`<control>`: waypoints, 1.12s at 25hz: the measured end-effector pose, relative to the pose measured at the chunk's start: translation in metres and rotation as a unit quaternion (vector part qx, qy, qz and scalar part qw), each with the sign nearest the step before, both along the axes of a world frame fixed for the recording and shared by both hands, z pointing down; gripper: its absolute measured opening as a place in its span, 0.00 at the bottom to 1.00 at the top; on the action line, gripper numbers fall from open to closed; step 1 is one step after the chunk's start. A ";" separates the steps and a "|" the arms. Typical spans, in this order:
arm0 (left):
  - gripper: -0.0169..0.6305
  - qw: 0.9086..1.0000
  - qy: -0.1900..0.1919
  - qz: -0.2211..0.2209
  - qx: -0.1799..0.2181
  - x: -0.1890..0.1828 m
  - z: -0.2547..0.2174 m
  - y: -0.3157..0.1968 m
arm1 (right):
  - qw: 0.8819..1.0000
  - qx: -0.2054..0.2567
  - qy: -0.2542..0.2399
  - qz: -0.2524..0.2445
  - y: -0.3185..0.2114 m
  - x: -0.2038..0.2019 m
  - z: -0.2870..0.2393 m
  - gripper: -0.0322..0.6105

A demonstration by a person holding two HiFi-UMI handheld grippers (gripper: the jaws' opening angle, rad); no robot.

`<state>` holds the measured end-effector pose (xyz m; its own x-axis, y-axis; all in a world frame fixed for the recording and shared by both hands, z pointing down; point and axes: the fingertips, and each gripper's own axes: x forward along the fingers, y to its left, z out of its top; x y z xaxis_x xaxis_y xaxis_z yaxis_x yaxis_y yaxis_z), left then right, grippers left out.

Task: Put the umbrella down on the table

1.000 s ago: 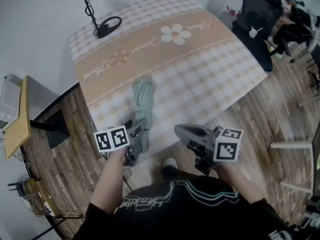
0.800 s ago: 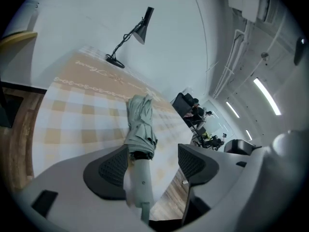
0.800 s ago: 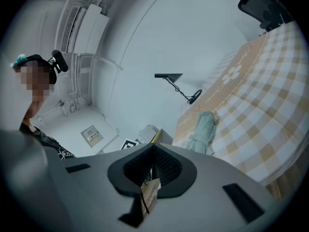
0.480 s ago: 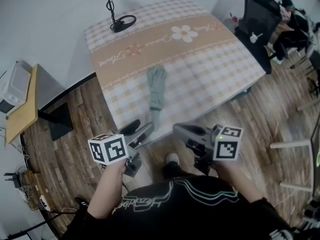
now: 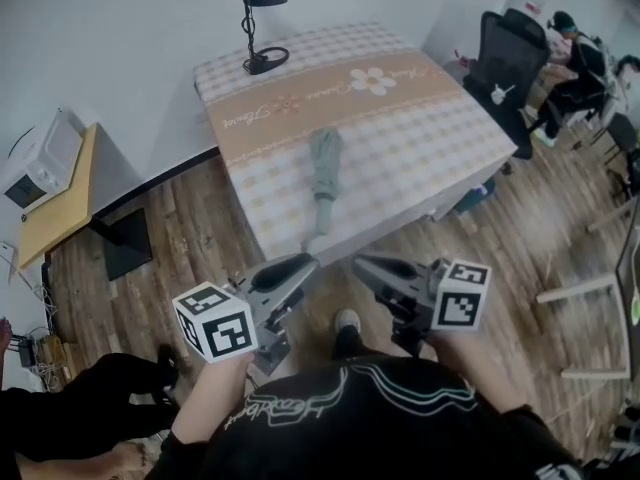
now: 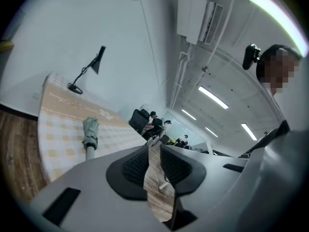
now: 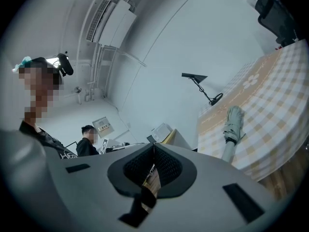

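Item: one folded umbrella (image 5: pixel 324 163), grey-green, canopy closed, lying flat on the table (image 5: pixel 430 133) with the checked cloth. Position: near-left part of the top, with its pale handle end at the near edge and seeming to reach a little past it; the canopy lies farther in, well short of the desk lamp (image 5: pixel 264 60) at the far-left corner. Long axis: near to far, almost square to the near edge, leaning only slightly; the handle points near, toward the person, and the tip points far, toward the lamp. Left gripper (image 6: pixel 154 148): jaws closing, a narrow slit between the pads with only wooden floor (image 5: pixel 190 228) seen through it; holds nothing. Right gripper (image 7: pixel 153 146): pads meeting at the tips, nothing between them; holds nothing. Both are held over the floor on the near side of the table, clear of the cloth and well apart from the umbrella, side by side and pointing far. Key relation: the umbrella lies far of both grippers, its handle end about in line with the gap between them and a shade closer to the left one, so its axis carries on the way the jaws point. Judgement: the umbrella is already down and free, so the placing looks done; any fresh hold would call for a reach straight far to the handle, the left hand having the shorter way
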<state>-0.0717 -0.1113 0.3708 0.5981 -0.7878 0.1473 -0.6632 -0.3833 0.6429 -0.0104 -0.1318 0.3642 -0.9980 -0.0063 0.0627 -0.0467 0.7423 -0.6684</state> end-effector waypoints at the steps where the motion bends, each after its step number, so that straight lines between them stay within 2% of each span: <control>1: 0.12 1.000 -0.009 0.005 0.016 0.005 -0.008 0.010 | 1.000 0.003 -0.004 0.000 0.009 0.002 -0.003 0.07; 6: 0.03 0.997 -0.021 0.032 0.065 0.024 -0.038 0.058 | 1.000 0.018 -0.022 0.001 0.051 0.012 -0.021 0.07; 9: 0.02 0.995 -0.025 0.042 0.083 0.031 -0.045 0.083 | 0.999 0.016 -0.039 0.000 0.074 0.016 -0.030 0.07; 14: 0.02 0.995 -0.020 0.049 0.088 0.040 -0.041 0.113 | 0.997 0.020 -0.073 -0.004 0.104 0.024 -0.035 0.07; 17: 0.02 0.994 -0.022 0.051 0.091 0.047 -0.041 0.124 | 0.997 0.034 -0.074 -0.005 0.114 0.027 -0.036 0.07; 28: 0.02 0.994 -0.024 0.054 0.093 0.051 -0.048 0.141 | 0.997 0.041 -0.069 -0.009 0.132 0.031 -0.039 0.07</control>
<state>-0.0207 0.0302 0.3229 0.6760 -0.7360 0.0355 -0.6405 -0.5631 0.5222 0.0203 -0.0002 0.3252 -0.9972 0.0114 -0.0744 0.0542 0.7944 -0.6050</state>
